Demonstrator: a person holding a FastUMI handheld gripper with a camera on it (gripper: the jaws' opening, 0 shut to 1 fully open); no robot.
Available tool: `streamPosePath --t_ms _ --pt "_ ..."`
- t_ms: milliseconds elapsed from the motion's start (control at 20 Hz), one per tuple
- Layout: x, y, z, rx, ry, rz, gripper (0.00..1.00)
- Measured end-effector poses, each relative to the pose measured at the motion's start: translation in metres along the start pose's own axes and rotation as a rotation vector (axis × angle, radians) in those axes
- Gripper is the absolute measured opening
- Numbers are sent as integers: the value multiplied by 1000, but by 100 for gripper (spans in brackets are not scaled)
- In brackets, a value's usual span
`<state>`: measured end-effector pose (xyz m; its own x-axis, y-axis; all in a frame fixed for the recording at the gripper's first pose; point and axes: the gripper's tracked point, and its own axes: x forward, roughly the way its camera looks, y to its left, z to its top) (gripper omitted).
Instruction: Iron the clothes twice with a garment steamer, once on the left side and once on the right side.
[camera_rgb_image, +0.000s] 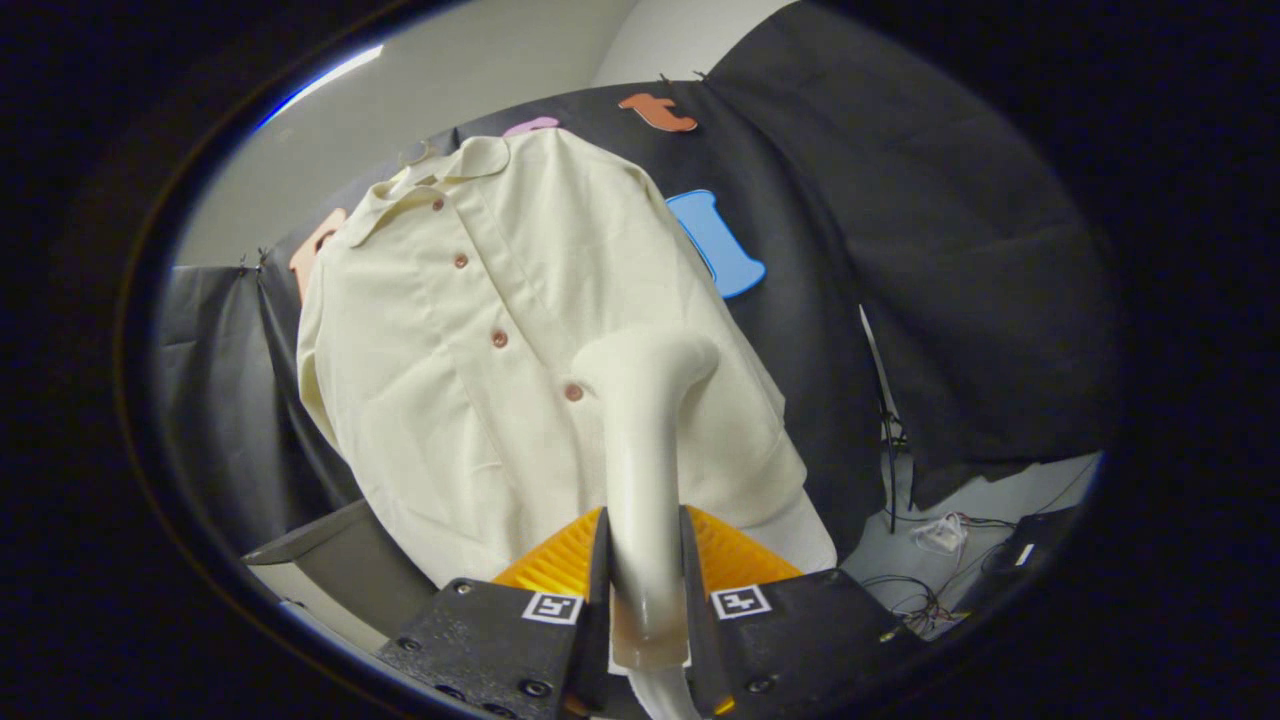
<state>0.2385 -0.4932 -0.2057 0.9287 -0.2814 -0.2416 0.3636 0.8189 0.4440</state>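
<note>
**Steadily: keeping the steamer head on the cloth**

Here we have the claw (645, 590) pinching the steamer (640, 450) by its handle, both fingers pressed against it from either side, with the handle rising straight ahead between them. The head of the steamer bends over at the top and sits against the front of the shirt (470, 360), just beside the lowest visible button (573, 392) and on the side of the button line nearer the blue shape on the wall. The shirt hangs on a hanger against the black cloth wall (900, 250), collar up, hem reaching down to the fingers.

We judge a pass over one half of the shirt front to be the step in hand. To do it well, we should keep the head flat to the fabric and move along one panel in a straight, slow line. The grip should stay firm so the handle does not twist. A loose hanging shirt will swing away if we push hard, so light contact suits it better. Cables (930, 590) lie on the floor beyond, well clear.
</note>
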Motion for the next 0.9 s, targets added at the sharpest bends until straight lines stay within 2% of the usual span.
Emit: streamPosePath --t_ms 500,900 --pt "-21 -17 -60 27 95 -42 33" --pt "-45 -18 -90 57 133 -62 33"
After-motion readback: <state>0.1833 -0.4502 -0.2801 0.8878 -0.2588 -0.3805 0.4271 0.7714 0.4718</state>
